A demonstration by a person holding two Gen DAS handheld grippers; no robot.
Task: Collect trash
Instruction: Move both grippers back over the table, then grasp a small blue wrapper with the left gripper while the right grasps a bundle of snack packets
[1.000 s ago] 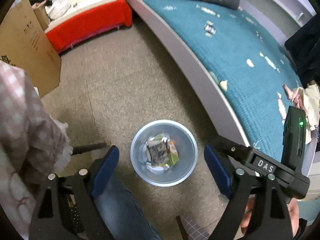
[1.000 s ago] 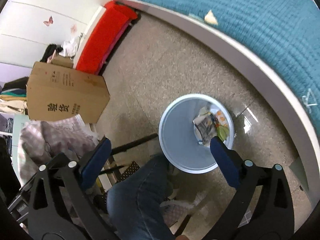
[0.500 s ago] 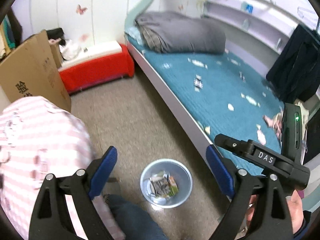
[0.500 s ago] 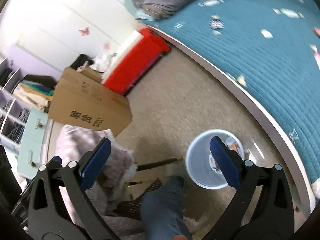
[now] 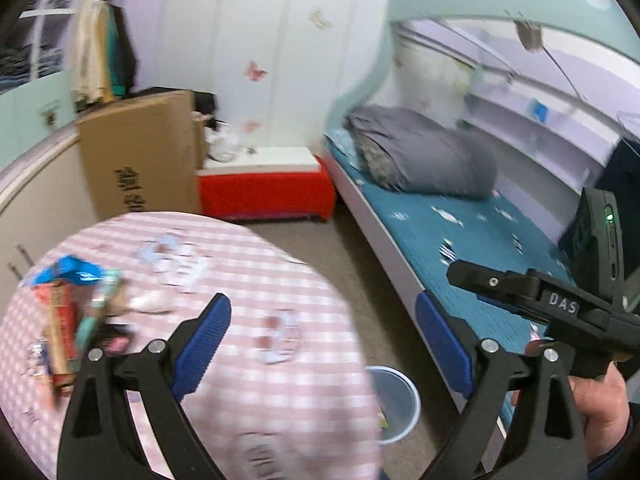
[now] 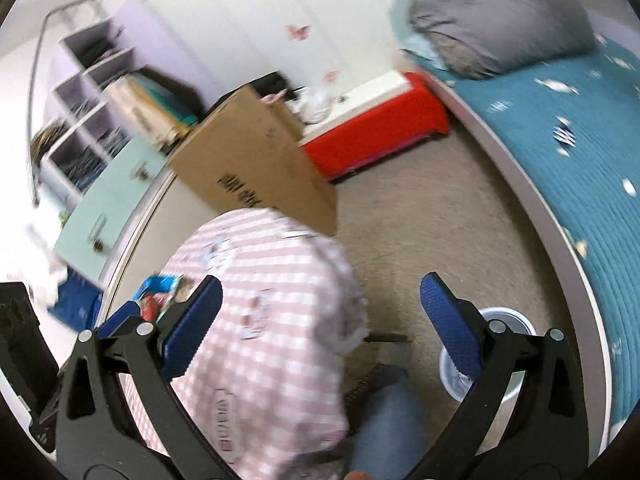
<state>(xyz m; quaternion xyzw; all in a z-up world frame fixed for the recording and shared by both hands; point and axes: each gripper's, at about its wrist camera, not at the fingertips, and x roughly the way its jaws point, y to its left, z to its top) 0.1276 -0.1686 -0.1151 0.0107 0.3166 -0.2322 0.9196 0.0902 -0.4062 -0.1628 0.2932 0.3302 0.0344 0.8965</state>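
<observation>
Blurred trash lies on the left of a round table with a pink checked cloth (image 5: 248, 280): a blue wrapper (image 5: 72, 270), a red carton (image 5: 56, 320) and smaller bits. My left gripper (image 5: 320, 308) hangs above the table's right side, its jaws opening with nothing between them. My right gripper (image 6: 320, 284) is open and empty over the table's edge. The grey bin (image 5: 404, 400) with trash in it stands on the floor between table and bed, and also shows in the right wrist view (image 6: 508, 316). Pale scraps (image 5: 446, 214) dot the teal bedspread.
A tall cardboard box (image 5: 140, 160) and a red bench (image 5: 264, 196) stand by the far wall. The bed (image 5: 384, 216) with a grey pillow (image 5: 420, 156) runs along the right. A person's jeans leg (image 6: 388, 420) is beside the bin. Shelves (image 6: 80, 120) line the left.
Both grippers have risen and tilted up from over the bin. The table top and its trash have come into view, and the bin has slid to the lower edge.
</observation>
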